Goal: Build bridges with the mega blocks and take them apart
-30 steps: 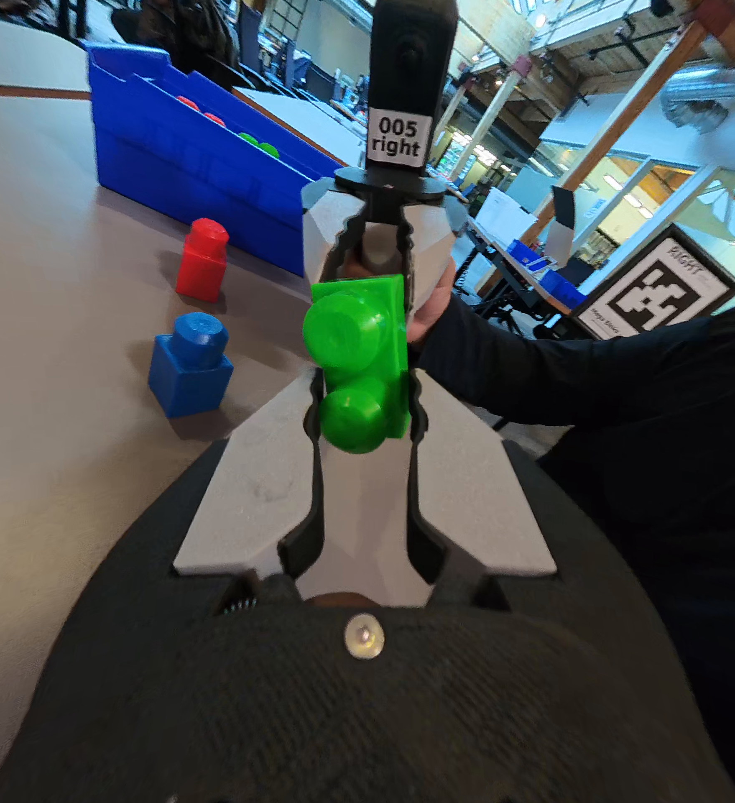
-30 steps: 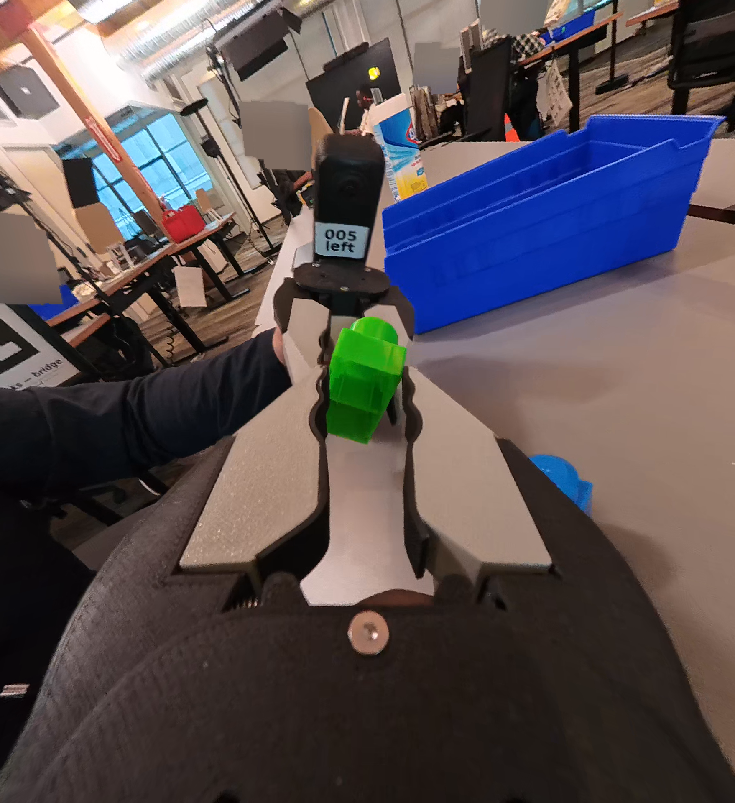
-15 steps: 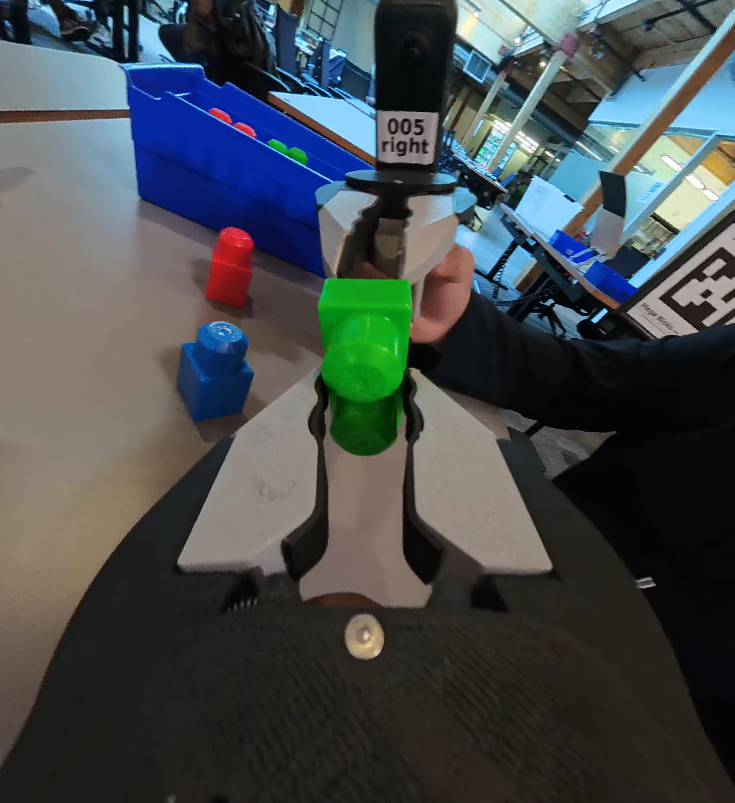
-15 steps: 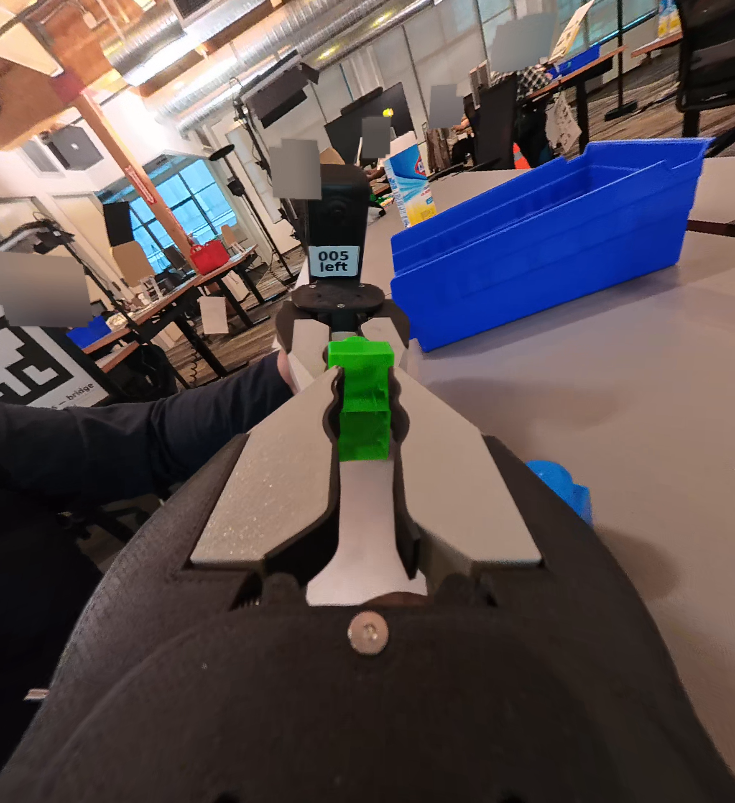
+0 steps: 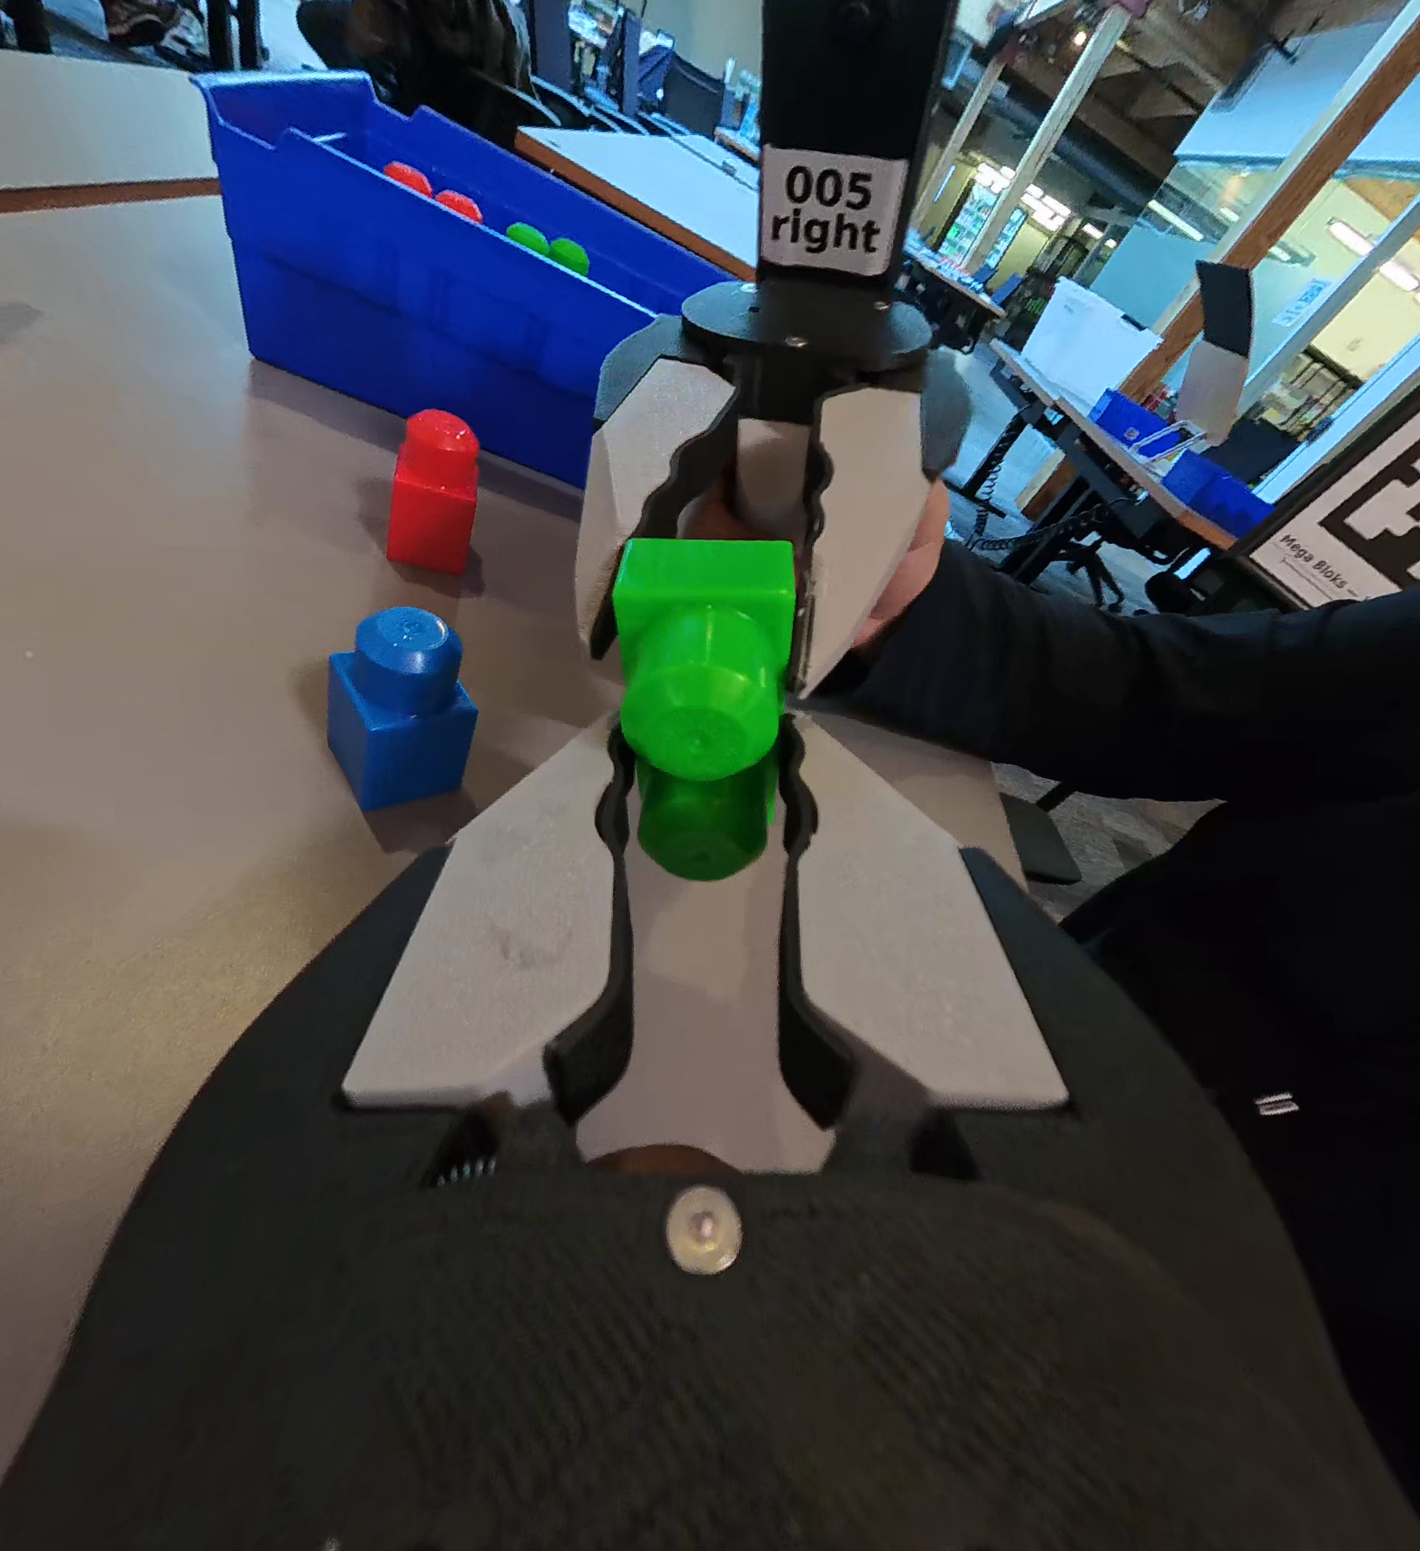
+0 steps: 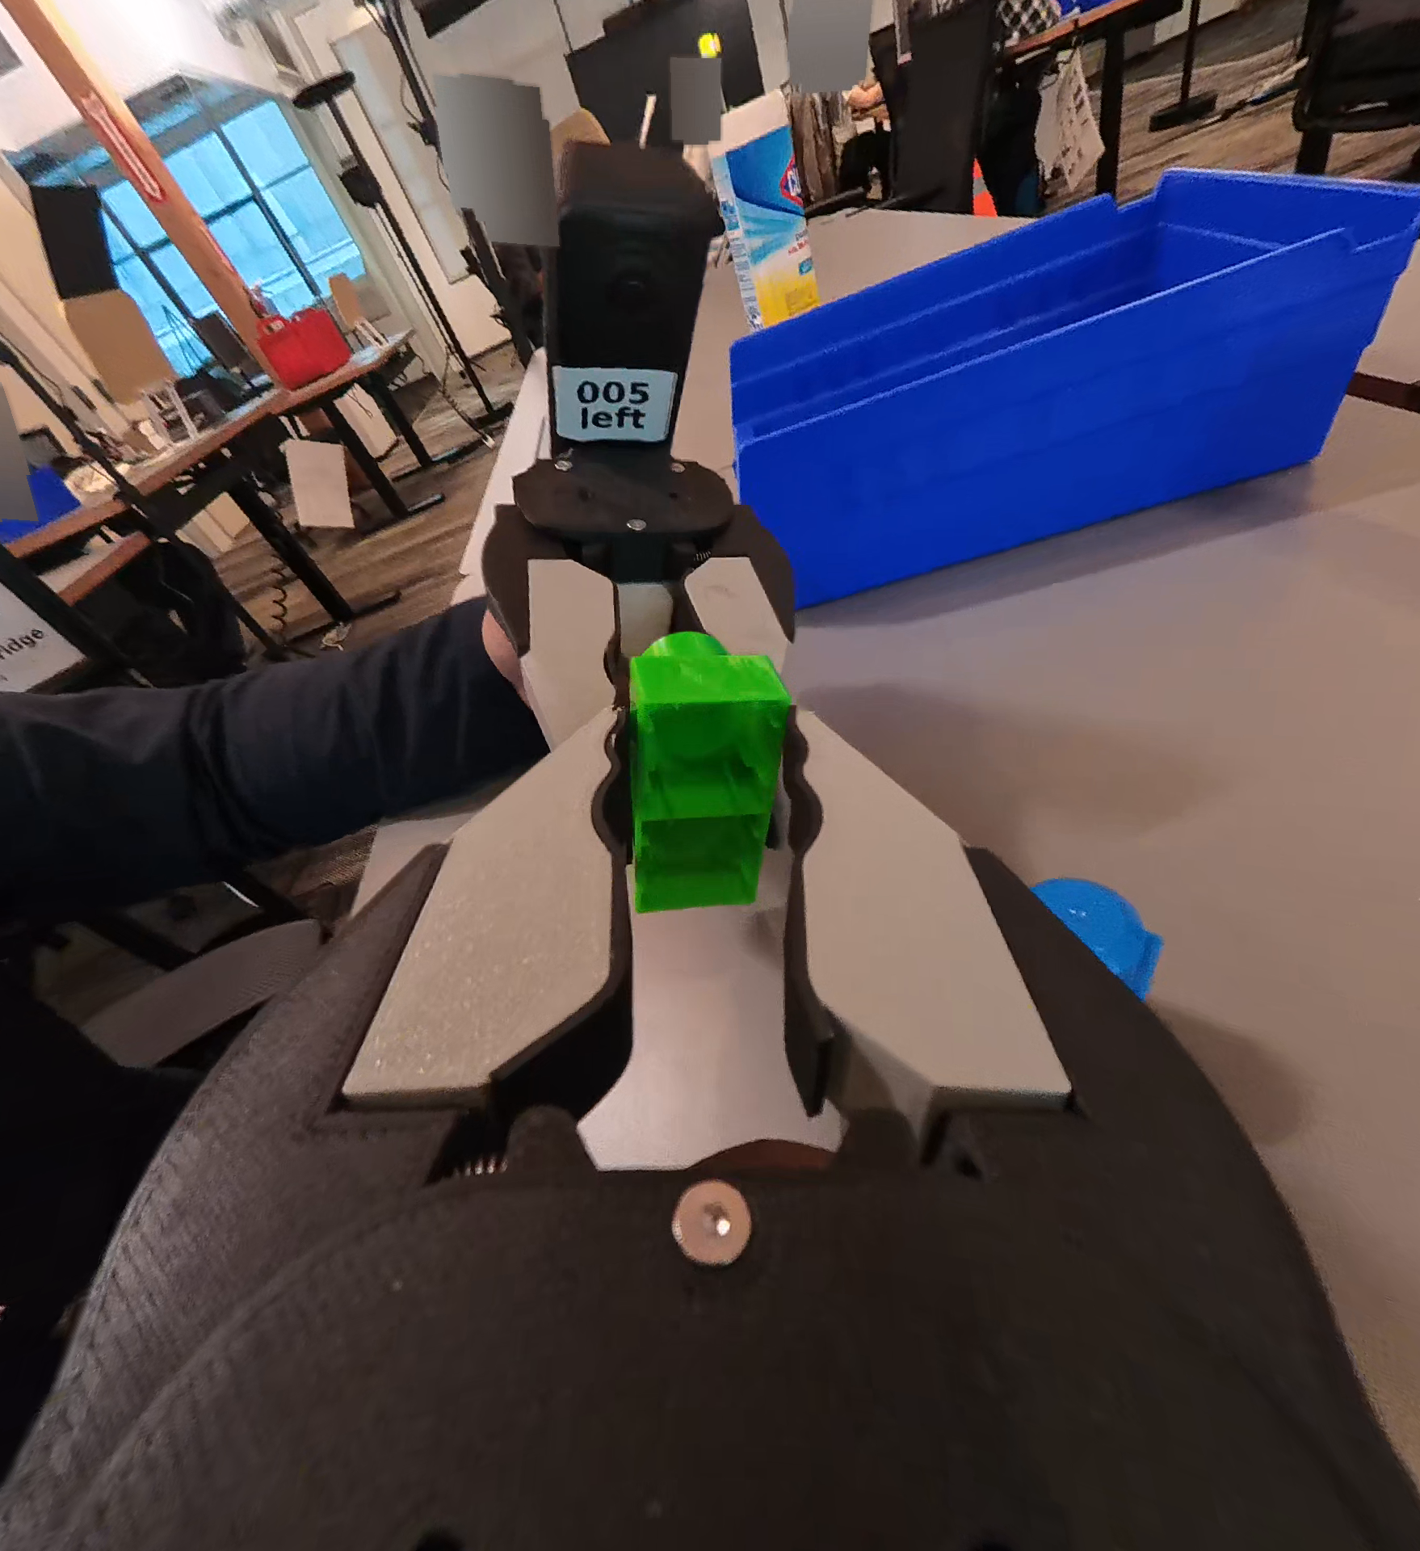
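Fingers (image 5: 539, 906) of the left gripper (image 5: 702, 806) pinched the near end of a green two-stud block (image 5: 702, 671), its studs pointing back toward that camera, clear of the table (image 5: 102, 587). From the far side the right gripper (image 5: 711, 604) met it head-on, its jaws closed on the block's other end, so the two tools faced each other with the piece clamped between them. In the right wrist view the same green block (image 6: 702, 780) sat gripped between the right gripper (image 6: 702, 797) tips, hollow underside toward the lens, with the left gripper (image 6: 648, 671) just beyond.

Left of the left jaws, a blue single-stud block (image 5: 400, 709) stood upright on the table; a red single-stud block (image 5: 434, 495) stood a little farther off. Beyond them lay a blue bin (image 5: 404, 285) holding red and green studded pieces. A dark sleeve (image 5: 1151, 671) reached in from the right.
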A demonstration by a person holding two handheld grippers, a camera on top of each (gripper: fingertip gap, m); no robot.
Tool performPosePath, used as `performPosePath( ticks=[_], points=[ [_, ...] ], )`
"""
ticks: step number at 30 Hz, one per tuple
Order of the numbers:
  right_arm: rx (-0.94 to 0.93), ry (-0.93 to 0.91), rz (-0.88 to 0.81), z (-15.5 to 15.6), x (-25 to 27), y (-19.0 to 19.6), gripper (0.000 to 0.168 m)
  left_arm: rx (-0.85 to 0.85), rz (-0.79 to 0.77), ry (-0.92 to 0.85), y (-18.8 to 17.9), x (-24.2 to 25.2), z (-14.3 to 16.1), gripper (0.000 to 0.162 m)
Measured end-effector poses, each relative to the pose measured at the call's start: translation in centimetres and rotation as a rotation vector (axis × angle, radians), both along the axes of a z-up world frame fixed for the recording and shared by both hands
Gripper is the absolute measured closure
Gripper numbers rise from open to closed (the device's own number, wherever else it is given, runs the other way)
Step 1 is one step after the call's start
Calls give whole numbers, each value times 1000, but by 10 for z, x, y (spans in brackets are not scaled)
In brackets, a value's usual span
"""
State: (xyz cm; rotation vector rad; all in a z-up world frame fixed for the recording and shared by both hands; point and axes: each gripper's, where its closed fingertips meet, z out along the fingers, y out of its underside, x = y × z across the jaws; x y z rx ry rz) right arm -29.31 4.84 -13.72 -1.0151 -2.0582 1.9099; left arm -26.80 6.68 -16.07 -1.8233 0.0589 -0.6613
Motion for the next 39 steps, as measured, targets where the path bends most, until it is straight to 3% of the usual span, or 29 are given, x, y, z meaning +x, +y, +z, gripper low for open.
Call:
performPosePath(
  ticks=[9, 17, 23, 29, 34, 39],
  points=[
    [-173, -48, 58, 11, 3, 0, 136, 74, -11, -27, 0, 4, 14, 127],
    [-170, -31, 18, 10, -2, 1, 136, 56, 10, -76, 3, 1, 12, 128],
    [-145, -35, -14, 9, -5, 8, 136, 30, 55, -7, 0, -10, 10, 130],
    [109, -45, -316, -13, -28, 56, 122, 83, 162, -93, -11, -46, 20, 130],
    [435, -278, -415, -78, -26, 73, 113, 151, 260, -156, -21, -74, 32, 130],
    [520, -310, -430, -102, -32, 70, 112, 83, 261, -101, -17, -72, 19, 130]
  ],
)
